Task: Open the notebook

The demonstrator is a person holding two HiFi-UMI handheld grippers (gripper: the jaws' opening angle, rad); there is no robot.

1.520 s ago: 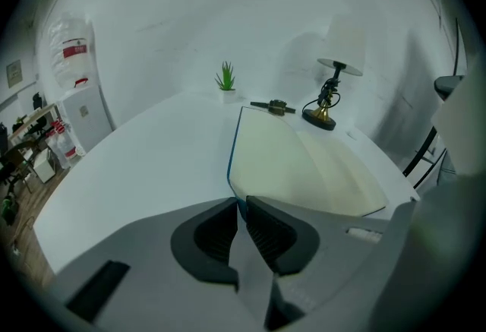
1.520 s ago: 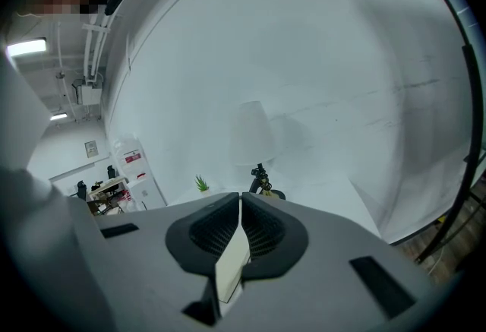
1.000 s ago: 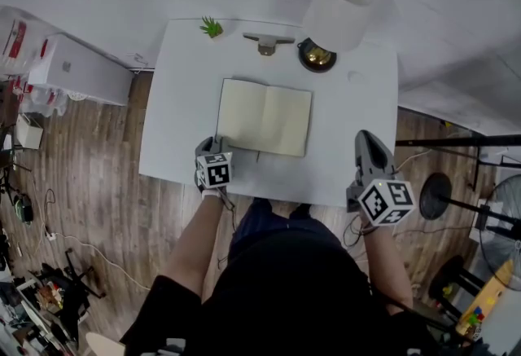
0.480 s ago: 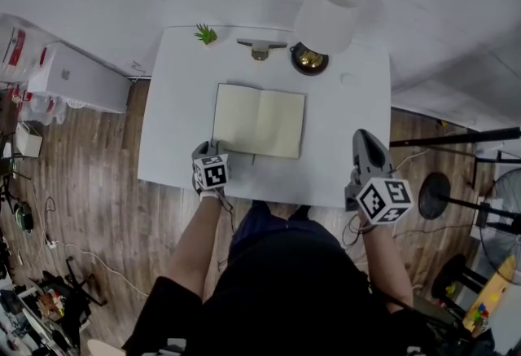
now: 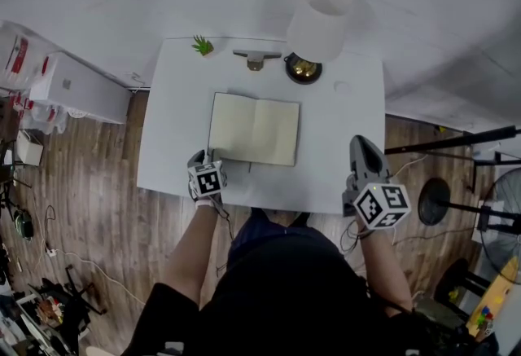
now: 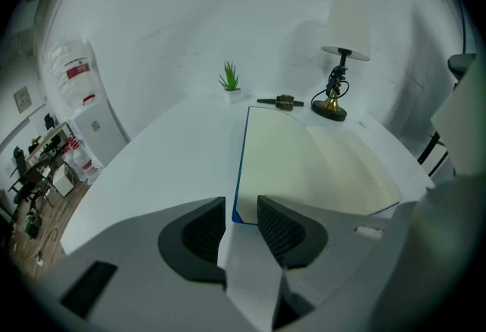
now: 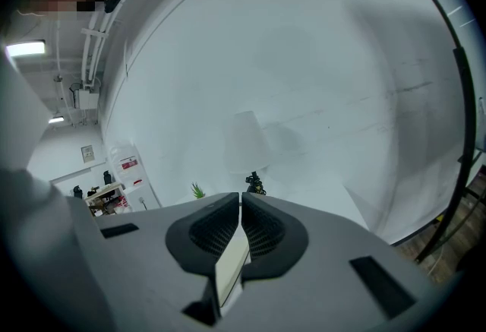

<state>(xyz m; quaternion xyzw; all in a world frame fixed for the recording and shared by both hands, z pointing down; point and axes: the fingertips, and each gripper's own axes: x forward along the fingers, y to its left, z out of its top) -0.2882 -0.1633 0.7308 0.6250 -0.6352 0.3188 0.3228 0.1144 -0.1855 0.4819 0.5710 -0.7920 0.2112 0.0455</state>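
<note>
The notebook (image 5: 254, 129) lies open flat on the white table (image 5: 175, 102), its cream pages up and a blue cover edge showing. My left gripper (image 5: 203, 157) points down at the notebook's near left corner. In the left gripper view the notebook (image 6: 319, 163) starts just past the left gripper (image 6: 241, 205), whose jaws stand apart with nothing between the pads. My right gripper (image 5: 362, 144) hovers over the table's front right part, away from the notebook. In its own view the right gripper (image 7: 240, 200) is shut and empty.
At the back of the table stand a lamp (image 5: 317, 20) with a white shade and brass base, a small green plant (image 5: 200, 45) and a small dark clip-like object (image 5: 254, 58). Wooden floor, a white cabinet (image 5: 77, 77) and clutter lie to the left.
The head view has drifted slightly, so everything sits a little lower and further left. Both grippers and the open notebook keep their places relative to each other.
</note>
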